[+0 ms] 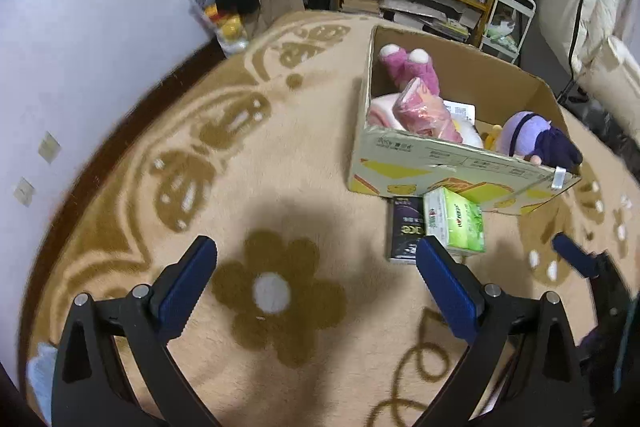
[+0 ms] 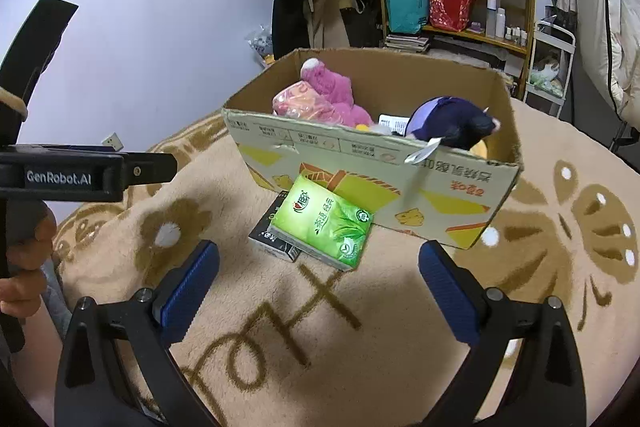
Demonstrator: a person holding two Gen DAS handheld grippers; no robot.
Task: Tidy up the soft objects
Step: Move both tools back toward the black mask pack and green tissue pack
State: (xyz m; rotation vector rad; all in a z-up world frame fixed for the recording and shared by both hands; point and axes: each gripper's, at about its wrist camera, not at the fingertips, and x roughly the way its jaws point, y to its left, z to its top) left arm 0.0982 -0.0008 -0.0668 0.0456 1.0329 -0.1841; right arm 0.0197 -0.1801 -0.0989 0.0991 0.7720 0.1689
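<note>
We judged step in hand: fetching remaining soft packs beside cardboard box [image 2: 372, 163]. Right gripper [image 2: 318, 281] hovered above rug [image 2: 400, 307], jaws wide apart, holding nothing; left gripper [image 1: 316, 275] likewise wide, empty. Green tissue pack [image 2: 324, 227] lay at 12 o'clock from right gripper, atop dark pack [image 2: 272, 239], touching box front. Next move called for descent, jaws straddling green pack. Count: two packs outside; inside one pink plush [image 2: 332, 87], one purple plush [image 2: 452, 123], one pink bag [image 2: 300, 103].

Open carpet [image 2: 320, 307] is left ahead of both grippers; the approach to the cardboard box [image 2: 440, 187] is blocked by a green tissue pack [image 2: 324, 225] atop a dark box [image 2: 272, 237].
</note>
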